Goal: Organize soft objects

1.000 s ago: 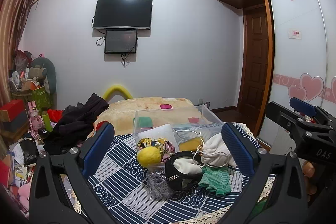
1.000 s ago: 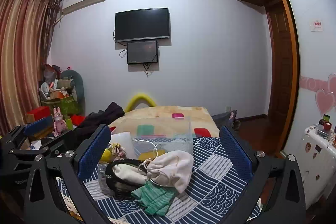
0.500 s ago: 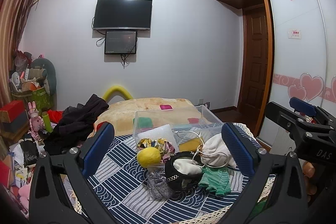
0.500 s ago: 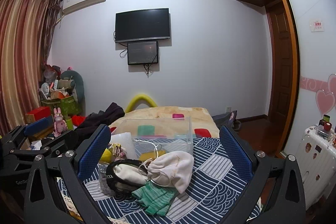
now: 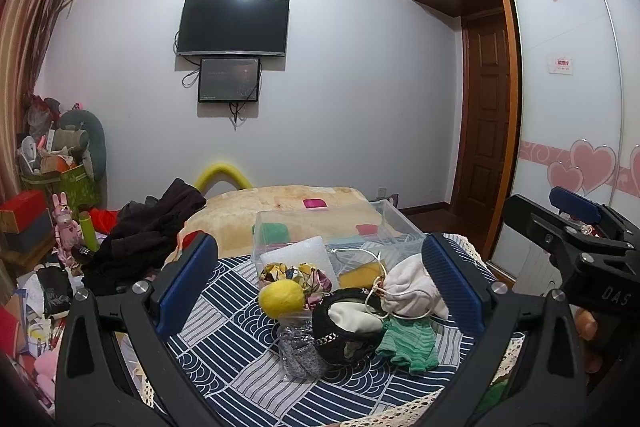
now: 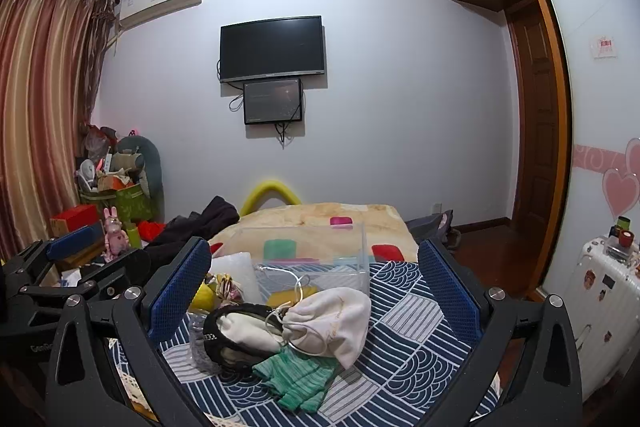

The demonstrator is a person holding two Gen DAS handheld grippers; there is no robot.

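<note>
A pile of soft things lies on a blue patterned cloth (image 5: 224, 339): a yellow ball (image 5: 281, 298), a floral cloth (image 5: 310, 275), a black pouch (image 5: 346, 327) with a white cloth in it, a white drawstring bag (image 5: 412, 291) (image 6: 336, 319), a green knit glove (image 5: 408, 343) (image 6: 296, 379) and a grey mesh piece (image 5: 300, 351). A clear plastic box (image 5: 332, 231) (image 6: 304, 251) stands behind them. My left gripper (image 5: 320, 283) is open and empty, held above and before the pile. My right gripper (image 6: 312, 291) is open and empty, likewise before the pile.
A bed with a tan blanket (image 5: 280, 203) lies behind the box, with dark clothes (image 5: 148, 231) on its left. Clutter and toys (image 5: 60, 219) fill the floor at left. A white suitcase (image 6: 600, 291) stands at right. A wardrobe (image 5: 572, 107) lines the right wall.
</note>
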